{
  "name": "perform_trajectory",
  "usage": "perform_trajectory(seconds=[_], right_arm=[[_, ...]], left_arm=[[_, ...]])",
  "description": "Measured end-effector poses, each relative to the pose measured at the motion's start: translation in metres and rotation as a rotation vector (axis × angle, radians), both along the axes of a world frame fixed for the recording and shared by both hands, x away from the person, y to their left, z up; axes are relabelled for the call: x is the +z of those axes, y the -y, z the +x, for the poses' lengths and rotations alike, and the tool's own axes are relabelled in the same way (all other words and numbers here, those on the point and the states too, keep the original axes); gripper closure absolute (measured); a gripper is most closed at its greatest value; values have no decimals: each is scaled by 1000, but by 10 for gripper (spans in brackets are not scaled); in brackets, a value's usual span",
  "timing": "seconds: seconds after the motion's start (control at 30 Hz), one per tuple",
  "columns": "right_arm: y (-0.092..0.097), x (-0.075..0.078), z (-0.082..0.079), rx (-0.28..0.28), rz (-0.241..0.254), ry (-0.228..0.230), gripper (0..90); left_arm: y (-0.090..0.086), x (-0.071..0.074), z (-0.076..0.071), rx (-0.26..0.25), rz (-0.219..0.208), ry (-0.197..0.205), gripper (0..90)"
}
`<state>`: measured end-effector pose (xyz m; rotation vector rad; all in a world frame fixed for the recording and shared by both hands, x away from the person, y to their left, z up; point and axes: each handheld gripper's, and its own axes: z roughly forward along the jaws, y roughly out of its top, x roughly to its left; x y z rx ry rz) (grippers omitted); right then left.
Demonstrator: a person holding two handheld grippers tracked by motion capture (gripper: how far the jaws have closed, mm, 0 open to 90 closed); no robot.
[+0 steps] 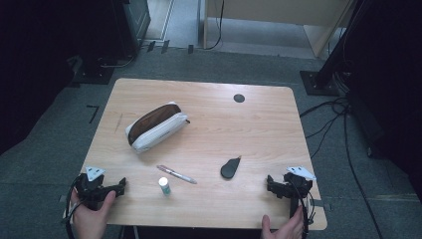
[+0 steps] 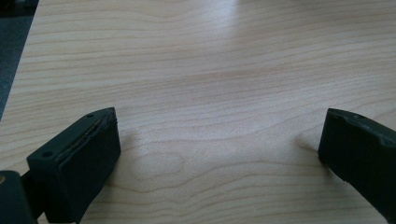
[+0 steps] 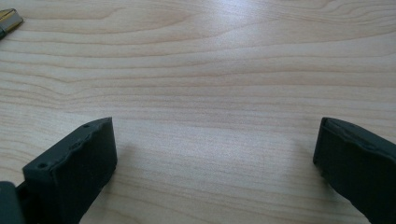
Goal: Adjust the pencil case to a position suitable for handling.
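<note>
On the wooden table (image 1: 209, 134) lies a white pencil case (image 1: 155, 126) with its brown inside showing, at the left middle. A pen (image 1: 176, 174) lies nearer the front, with a small white and green tube (image 1: 164, 185) standing beside it. A dark flat oval object (image 1: 230, 168) rests to the right of the pen. My left gripper (image 1: 121, 185) rests at the front left corner, open, nothing between its jaws (image 2: 219, 140). My right gripper (image 1: 269, 183) sits at the front right, open over bare wood (image 3: 215, 144).
A round dark cable port (image 1: 239, 98) sits in the table's far side. Cables (image 1: 333, 119) trail over the grey floor at the right, beside a dark stand base (image 1: 318, 82). A gold-tipped object (image 3: 8, 21) shows at the upper left of the right gripper view.
</note>
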<state>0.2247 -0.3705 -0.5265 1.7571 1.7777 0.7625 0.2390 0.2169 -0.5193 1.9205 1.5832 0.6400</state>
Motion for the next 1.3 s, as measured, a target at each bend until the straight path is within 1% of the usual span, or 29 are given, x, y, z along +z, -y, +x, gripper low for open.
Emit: perform_trajectory(seconds=[0.37, 0.43, 0.6, 0.67, 0.7, 0.73, 0.77, 0.8, 0.83, 0.87, 0.9, 0.93, 0.97, 1.0, 1.03, 1.07, 1.13, 1.17, 1.2, 1.23, 1.3], right_arm=[[0, 0, 0, 0, 0, 0, 0], [0, 0, 0, 0, 0, 0, 0], [0, 0, 0, 0, 0, 0, 0], [0, 0, 0, 0, 0, 0, 0], [0, 0, 0, 0, 0, 0, 0], [0, 0, 0, 0, 0, 0, 0], [0, 0, 0, 1, 3, 1, 0], [1, 0, -1, 22, 2, 2, 0], [3, 0, -2, 51, 2, 2, 0], [3, 0, -2, 51, 2, 2, 0], [7, 0, -4, 88, 4, -2, 0], [8, 0, -4, 100, 5, -2, 0], [8, 0, -4, 100, 5, -2, 0], [10, 0, -4, 115, 2, 0, 0], [10, 0, -4, 115, 2, 0, 0], [10, 0, -4, 116, 1, 0, 0], [10, 0, -4, 116, 1, 0, 0], [10, 0, -4, 116, 1, 1, 0], [10, 0, -4, 116, 1, 1, 0], [10, 0, -4, 116, 0, 1, 0], [10, 0, -4, 116, 0, 1, 0]], left_arm=[[0, 0, 0, -1, 0, 0, 0], [-1, 0, -1, -22, 1, -2, 0], [-2, 2, -1, -13, 8, -21, 0], [-3, 4, -1, -14, 14, -12, 0], [-5, 9, 0, -15, -3, -3, 0], [-5, 9, 0, -15, -3, -3, 0], [-7, 14, 3, -11, -10, 9, 0], [-7, 14, 3, -11, -10, 9, 0], [-10, 18, 6, -14, -21, 15, 0], [-10, 18, 6, -14, -21, 15, 24], [-12, 23, 10, -19, -40, 22, 38], [-12, 23, 10, -19, -40, 22, 38], [-13, 25, 13, -27, -49, 26, 38], [-13, 27, 15, -29, -58, 31, 57], [-12, 29, 18, -31, -68, 40, 74], [-11, 33, 23, -39, -83, 50, 75], [-10, 35, 26, -42, -86, 51, 78], [-9, 36, 29, -45, -89, 58, 105], [-9, 38, 31, -42, -91, 67, 105], [-9, 43, 36, -37, -111, 85, 147], [-10, 47, 41, -43, -127, 91, 154]])
